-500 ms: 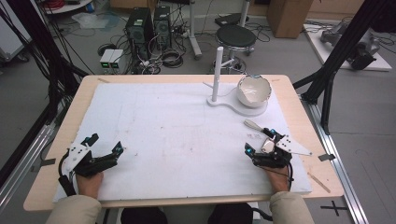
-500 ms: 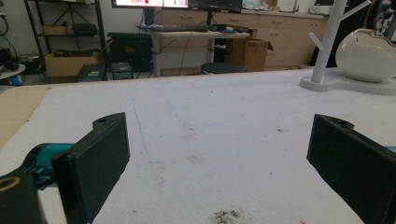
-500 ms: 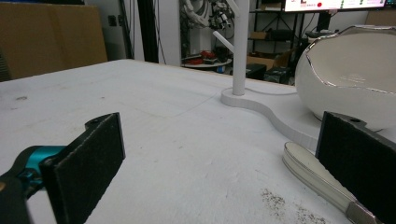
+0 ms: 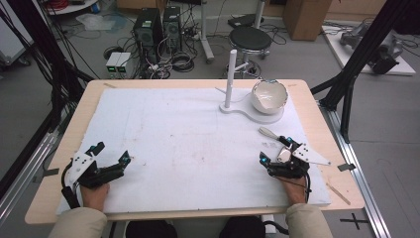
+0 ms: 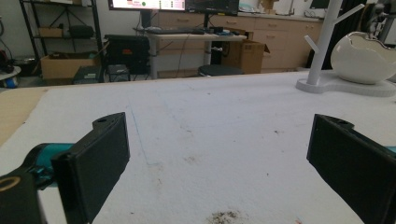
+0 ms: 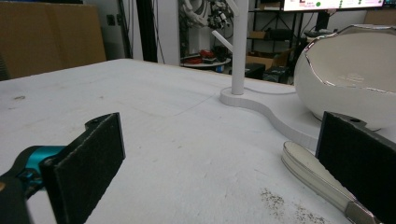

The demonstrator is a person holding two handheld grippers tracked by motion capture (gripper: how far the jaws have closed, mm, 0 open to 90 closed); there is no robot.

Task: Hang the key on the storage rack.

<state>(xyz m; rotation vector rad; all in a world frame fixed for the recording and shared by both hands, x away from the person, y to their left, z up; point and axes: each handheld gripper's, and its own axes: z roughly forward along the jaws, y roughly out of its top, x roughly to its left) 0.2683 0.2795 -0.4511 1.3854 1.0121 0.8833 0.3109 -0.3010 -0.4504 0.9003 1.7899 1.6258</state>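
Observation:
A white bowl [image 4: 269,95] with a jagged rim sits on a flat white stand base [image 4: 247,115] at the back right, beside an upright white post [image 4: 231,74] with a side peg. A white-handled utensil [image 4: 269,132] lies on the mat just ahead of my right gripper [image 4: 275,149], which is open and holds nothing. In the right gripper view the utensil [image 6: 306,169] lies by the right jaw, with the bowl [image 6: 355,79] and post [image 6: 240,46] behind it. My left gripper [image 4: 112,152] rests open at the near left, also holding nothing, and its own view shows the bowl [image 5: 362,58] far off.
A white foam mat [image 4: 188,144] covers most of the wooden table [image 4: 64,148]. Black frame struts [image 4: 346,94] stand at the table's right and left sides. Behind the far edge are a stool [image 4: 250,37] and computer towers [image 4: 148,27] on the floor.

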